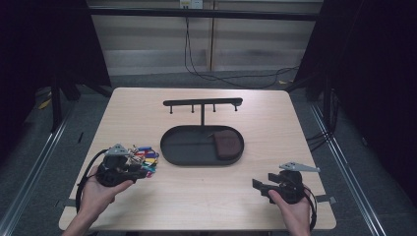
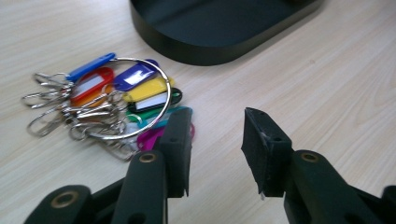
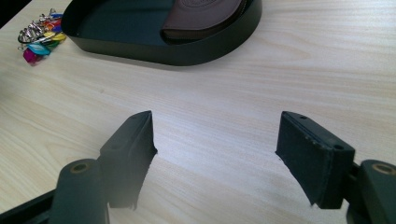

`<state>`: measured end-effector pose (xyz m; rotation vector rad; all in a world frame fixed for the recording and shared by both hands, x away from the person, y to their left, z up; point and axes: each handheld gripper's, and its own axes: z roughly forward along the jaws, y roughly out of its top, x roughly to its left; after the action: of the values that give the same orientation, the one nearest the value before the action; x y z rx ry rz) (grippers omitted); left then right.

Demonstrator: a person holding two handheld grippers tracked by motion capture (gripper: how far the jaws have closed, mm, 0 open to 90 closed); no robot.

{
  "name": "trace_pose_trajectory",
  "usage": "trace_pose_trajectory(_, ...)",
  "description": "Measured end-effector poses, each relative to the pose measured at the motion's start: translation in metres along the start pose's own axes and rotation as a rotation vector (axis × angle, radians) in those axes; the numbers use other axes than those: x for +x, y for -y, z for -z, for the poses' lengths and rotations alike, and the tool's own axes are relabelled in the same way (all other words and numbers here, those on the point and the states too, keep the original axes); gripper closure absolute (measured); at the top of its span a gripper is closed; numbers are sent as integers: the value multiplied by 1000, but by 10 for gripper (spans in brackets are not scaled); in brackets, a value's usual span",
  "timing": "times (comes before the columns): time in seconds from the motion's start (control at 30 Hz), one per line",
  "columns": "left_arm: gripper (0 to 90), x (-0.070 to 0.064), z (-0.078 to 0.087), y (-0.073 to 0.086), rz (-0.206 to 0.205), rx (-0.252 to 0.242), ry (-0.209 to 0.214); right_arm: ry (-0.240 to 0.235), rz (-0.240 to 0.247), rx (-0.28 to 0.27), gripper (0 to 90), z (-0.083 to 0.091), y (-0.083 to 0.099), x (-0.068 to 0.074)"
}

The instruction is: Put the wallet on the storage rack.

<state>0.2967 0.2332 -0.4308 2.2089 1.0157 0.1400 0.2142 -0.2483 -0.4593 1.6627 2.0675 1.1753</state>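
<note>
The bunch of coloured plastic key tags on a large metal ring [image 2: 119,100] lies flat on the pale wooden table [image 1: 206,191], just off the left end of the black oval tray [image 1: 169,147] and apart from its wall. It sits just ahead and to the left of the left gripper [image 2: 215,140], whose jaws are spread with nothing between them; one jaw tip overlaps the nearest pink and teal tags in the left gripper view, though whether it touches them cannot be told. The bunch spreads roughly left to right in that view, clips at the far left, tags towards the tray. The left gripper is much the nearer; the right gripper [image 1: 263,186], jaws also wide apart and empty, rests well away near the table's front right. A small turn to the left would likely bring the ring between the jaws. The tray, holding a brown leather pouch [image 1: 226,144], limits room on one side; the black hook rack [image 1: 202,102] stands behind it.
</note>
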Motion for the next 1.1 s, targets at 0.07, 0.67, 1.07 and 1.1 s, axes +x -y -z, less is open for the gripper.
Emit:
trace_pose_trajectory(0.07, 618, 4, -5, -9, 10, 56, 5, -3, -6, 2, 298, 0, 0, -1)
trace_pose_trajectory(0.67, 683, 31, -35, -51, 1, 286, 15, -6, -6, 20, 317, -2, 0, -4)
trace_pose_trajectory(1.07, 746, 34, -53, -64, -3, 416, -16, 0, -14, 30, 326, -2, 0, -7)
trace_pose_trajectory(1.1, 748, 35, -54, -63, 5, 416, -17, -1, -14, 34, 326, -3, 0, -7)
